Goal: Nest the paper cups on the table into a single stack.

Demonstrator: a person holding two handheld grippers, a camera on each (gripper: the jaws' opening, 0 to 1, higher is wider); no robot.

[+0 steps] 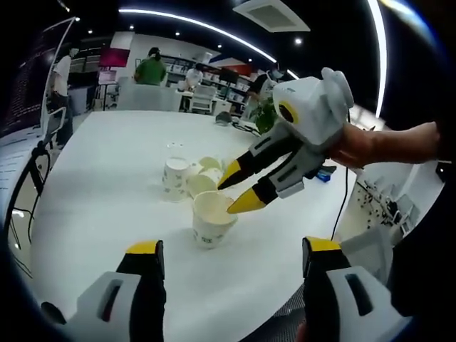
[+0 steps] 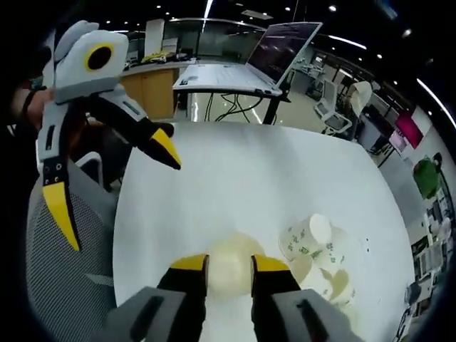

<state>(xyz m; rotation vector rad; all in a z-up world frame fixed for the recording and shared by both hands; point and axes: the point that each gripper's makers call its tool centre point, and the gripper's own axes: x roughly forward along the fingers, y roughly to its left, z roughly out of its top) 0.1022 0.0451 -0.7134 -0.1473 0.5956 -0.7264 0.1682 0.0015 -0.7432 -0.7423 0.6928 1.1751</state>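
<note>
Here the right gripper (image 2: pixel 229 265) pinches a paper cup (image 2: pixel 229 269) rim.

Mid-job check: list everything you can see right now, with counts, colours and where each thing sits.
Nearest paper cup: one, cream white with green print, upright on the table, between the right gripper's jaws.
Other paper cups: several, exact count unclear, same colours, clustered just beyond it; one upside down, some tipped.
Table: one, white, under all the cups.
Laptop: one, open, on a desk past the table.
Grey chair: one, at the table's near edge.
People: a few, in the background office.
Left gripper: grey with yellow tips, open, above the table edge.
Right gripper: same colours, over the nearest cup.
Person's hand: holding the right gripper.
</note>
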